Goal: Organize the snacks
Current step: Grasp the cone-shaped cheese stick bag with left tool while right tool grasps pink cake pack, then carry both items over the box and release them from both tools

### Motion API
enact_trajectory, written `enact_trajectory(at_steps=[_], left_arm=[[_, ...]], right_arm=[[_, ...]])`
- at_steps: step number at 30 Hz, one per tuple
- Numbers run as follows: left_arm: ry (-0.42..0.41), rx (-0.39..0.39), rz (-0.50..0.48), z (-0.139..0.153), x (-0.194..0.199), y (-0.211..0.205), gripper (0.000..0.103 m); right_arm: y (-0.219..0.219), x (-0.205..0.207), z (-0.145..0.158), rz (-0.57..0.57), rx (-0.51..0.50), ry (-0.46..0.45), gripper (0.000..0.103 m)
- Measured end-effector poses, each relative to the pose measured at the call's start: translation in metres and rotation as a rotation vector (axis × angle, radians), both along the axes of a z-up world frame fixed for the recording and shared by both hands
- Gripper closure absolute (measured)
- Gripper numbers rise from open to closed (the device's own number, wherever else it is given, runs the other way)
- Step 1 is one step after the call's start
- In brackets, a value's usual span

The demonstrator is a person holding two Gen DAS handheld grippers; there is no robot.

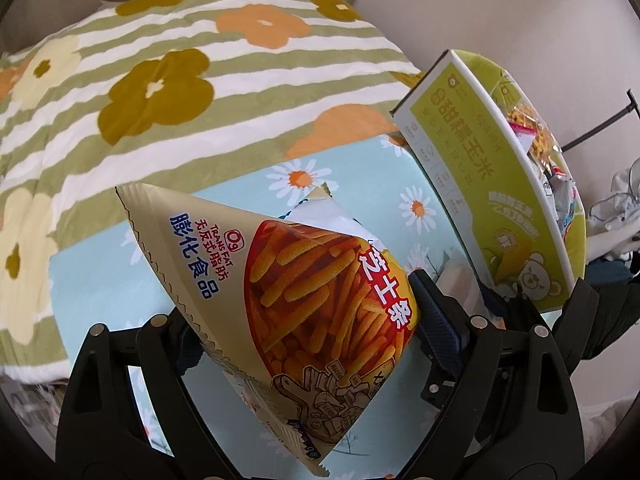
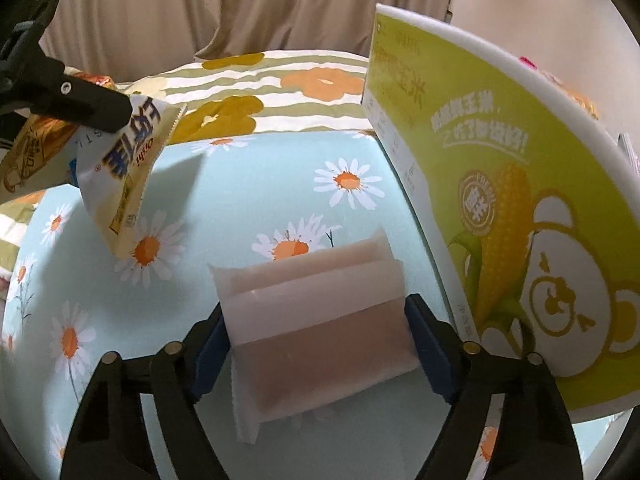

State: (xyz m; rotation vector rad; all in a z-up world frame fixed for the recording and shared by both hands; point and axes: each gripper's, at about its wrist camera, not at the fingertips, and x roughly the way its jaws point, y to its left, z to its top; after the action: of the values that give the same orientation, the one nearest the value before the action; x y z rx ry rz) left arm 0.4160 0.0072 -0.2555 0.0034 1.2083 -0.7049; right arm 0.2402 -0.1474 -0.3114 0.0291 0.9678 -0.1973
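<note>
My left gripper [image 1: 304, 312] is shut on a beige bag of cheese sticks [image 1: 280, 280], with a second white and blue bag [image 1: 324, 212] behind it, both held above the daisy-print cloth [image 1: 100, 280]. In the right wrist view the left gripper [image 2: 80, 100] hangs at the upper left with its bags [image 2: 124, 176]. My right gripper [image 2: 316, 328] is shut on a pale pink translucent packet [image 2: 316, 320], held low over the cloth [image 2: 248, 192]. The green corn box [image 1: 492, 184] stands to the right with several snacks inside; it also shows in the right wrist view [image 2: 500, 208].
A green striped flower quilt [image 1: 180, 80] covers the bed behind the cloth. Beige curtains [image 2: 240, 4] hang at the back. A pale wall [image 1: 500, 12] and white clutter [image 1: 616, 208] lie right of the box.
</note>
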Motion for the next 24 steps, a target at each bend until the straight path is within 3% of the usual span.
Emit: enact_trajectory(at_steps=[6, 13, 17, 24], left_arm=[[-0.043, -0.019, 0.05, 0.024, -0.007, 0.017, 0.015], [-0.13, -0.051, 0.093, 0.076, -0.011, 0.023, 0.015], [-0.173, -0.069, 0.101, 0.106, -0.016, 0.014, 0.015], [-0.236, -0.099, 0.095, 0.149, -0.041, -0.034, 0.015]], right_arm=[[0.012, -0.002, 0.026, 0.078, 0.033, -0.043, 0.027], [0.018, -0.013, 0.096, 0.144, 0.063, -0.163, 0.027], [0.001, -0.018, 0.136, 0.159, 0.107, -0.212, 0.027], [-0.056, -0.037, 0.179, 0.186, 0.126, -0.25, 0.027]])
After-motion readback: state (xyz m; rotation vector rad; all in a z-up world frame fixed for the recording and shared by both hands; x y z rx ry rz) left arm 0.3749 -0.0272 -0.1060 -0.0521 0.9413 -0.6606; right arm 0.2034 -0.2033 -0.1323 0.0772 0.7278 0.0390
